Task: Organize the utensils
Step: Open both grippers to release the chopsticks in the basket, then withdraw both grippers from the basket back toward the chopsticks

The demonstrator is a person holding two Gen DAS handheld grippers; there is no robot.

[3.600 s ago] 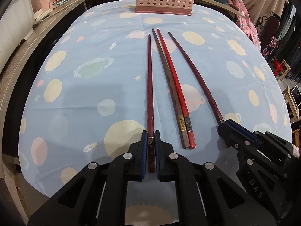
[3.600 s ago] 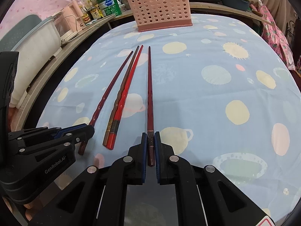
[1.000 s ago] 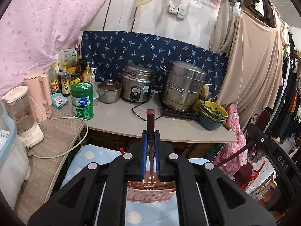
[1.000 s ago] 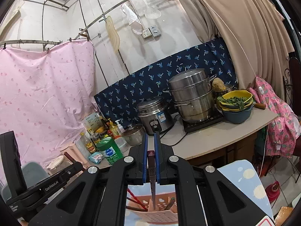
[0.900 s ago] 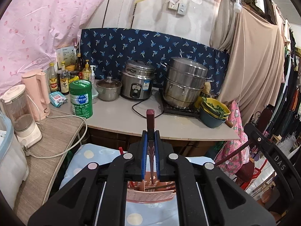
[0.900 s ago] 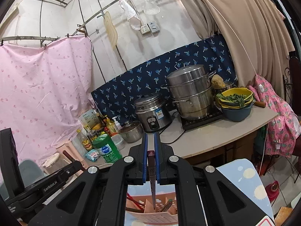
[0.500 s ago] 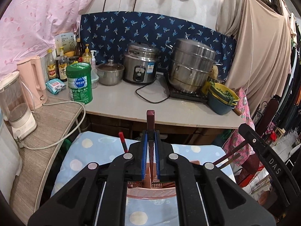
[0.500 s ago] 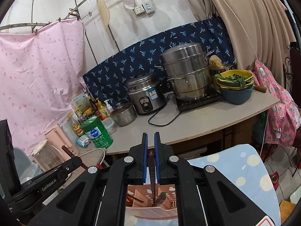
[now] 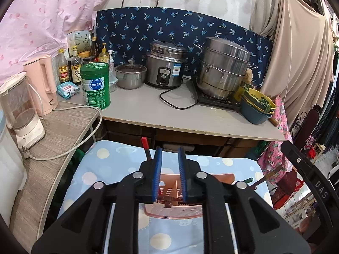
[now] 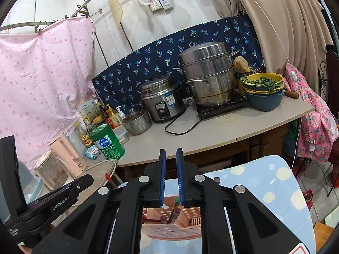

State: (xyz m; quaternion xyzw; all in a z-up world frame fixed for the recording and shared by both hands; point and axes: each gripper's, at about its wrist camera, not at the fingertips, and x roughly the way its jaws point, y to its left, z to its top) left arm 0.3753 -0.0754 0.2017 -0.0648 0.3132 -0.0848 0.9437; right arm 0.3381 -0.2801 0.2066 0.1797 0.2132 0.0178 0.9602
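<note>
While both jaws are opening, left hand-held gripper (image 9: 168, 156) released, right hand-held gripper (image 10: 170, 158) released, pink basket (image 10: 169, 230) holding chopsticks (image 10: 174, 209)

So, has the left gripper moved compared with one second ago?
Yes. The left gripper went down: the pink basket and the table now fill more of the view, and the steel pots sit higher.

A pink perforated plastic utensil basket (image 10: 169, 230) stands upright on the blue planet-print tablecloth, holding dark red wooden chopsticks (image 10: 172, 212) that lean upright inside its compartments, ends poking out above.
</note>
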